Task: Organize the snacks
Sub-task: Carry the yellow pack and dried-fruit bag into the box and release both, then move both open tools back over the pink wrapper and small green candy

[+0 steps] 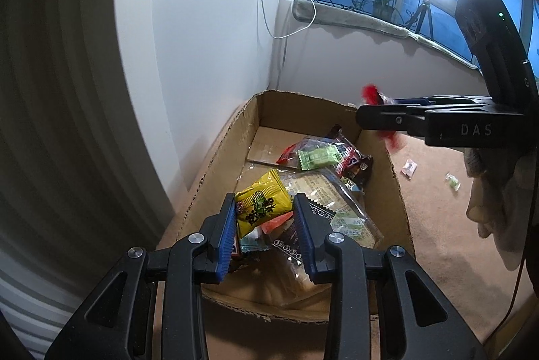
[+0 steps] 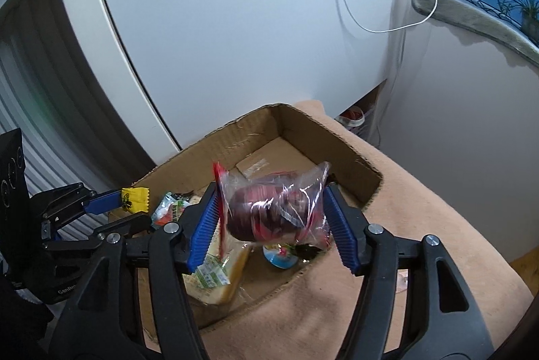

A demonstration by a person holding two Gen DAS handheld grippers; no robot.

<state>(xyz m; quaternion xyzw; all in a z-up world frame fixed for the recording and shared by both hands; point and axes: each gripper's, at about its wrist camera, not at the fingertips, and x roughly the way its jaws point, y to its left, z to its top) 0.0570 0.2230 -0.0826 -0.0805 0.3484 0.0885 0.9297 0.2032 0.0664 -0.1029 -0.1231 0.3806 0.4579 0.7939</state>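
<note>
My left gripper (image 1: pixel 265 201) is shut on a yellow snack packet (image 1: pixel 261 208) just above an open cardboard box (image 1: pixel 215 157). The right wrist view shows that packet (image 2: pixel 134 198) pinched at the left gripper's (image 2: pixel 134 208) tips over the box's left side. My right gripper (image 2: pixel 271 191) hangs over the box (image 2: pixel 353 154) with its jaws spread. A clear bag of dark red snacks (image 2: pixel 269 208) sits blurred between the pads and looks loose. From the left wrist view the right gripper (image 1: pixel 367 110) reaches in from the right over the box's far corner.
The box holds several snacks, among them a green packet (image 1: pixel 318 157) and wrapped bread (image 2: pixel 215 275). It rests on a beige blanket (image 2: pixel 421 225) against a white cabinet (image 2: pixel 235 23). Two small candies (image 1: pixel 408 167) lie on the blanket to the box's right.
</note>
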